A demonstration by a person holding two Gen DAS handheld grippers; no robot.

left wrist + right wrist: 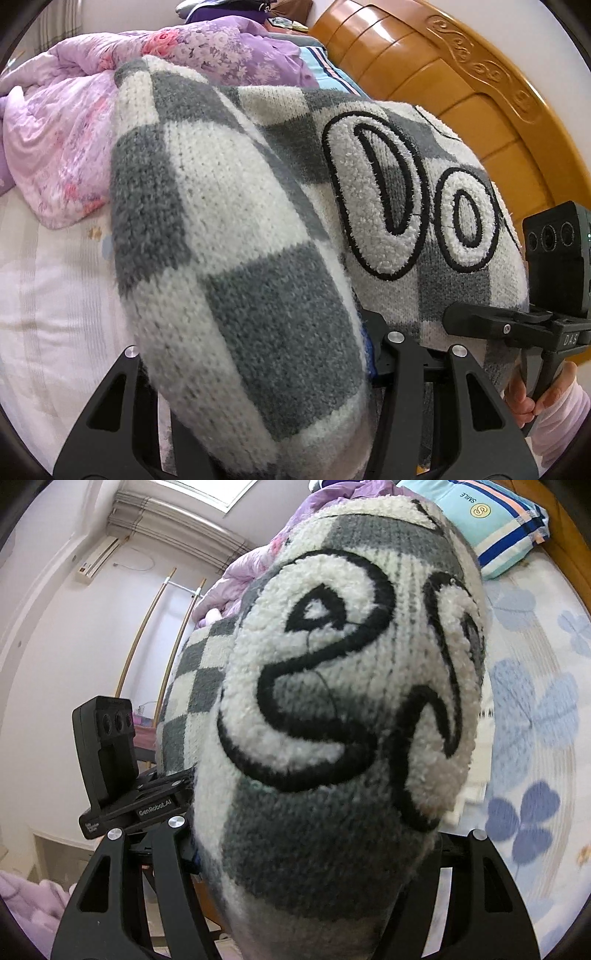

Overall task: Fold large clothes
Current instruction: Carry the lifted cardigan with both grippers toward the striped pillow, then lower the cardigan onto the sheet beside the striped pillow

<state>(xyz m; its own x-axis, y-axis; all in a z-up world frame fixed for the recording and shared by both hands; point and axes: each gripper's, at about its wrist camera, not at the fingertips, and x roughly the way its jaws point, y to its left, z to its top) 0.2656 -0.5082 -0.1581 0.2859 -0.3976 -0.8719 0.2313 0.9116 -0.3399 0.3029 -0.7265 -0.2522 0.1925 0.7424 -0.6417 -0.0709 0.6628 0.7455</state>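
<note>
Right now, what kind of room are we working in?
Most likely a bedroom: a carved wooden headboard, a rumpled floral quilt on the bedsheet, and a striped pillow. The checkered sweater fills most of both views.

Checkered knit sweater (236, 221) draped in bulging folds close before both wrist cameras.

The garment is a thick knit in grey and off-white squares, with raised fleecy off-white letters outlined in black; "D" and "o" read clearly in the left wrist view, and a further looped letter shape fills the right wrist view. In the left wrist view the fabric hangs as a rounded, bunched mass running from upper left to lower centre, above a pale bed surface. In the right wrist view the same sweater (325, 720) swells toward the lens, its checkered part trailing to the left and its grey lower portion narrowing toward the bottom edge.
</note>
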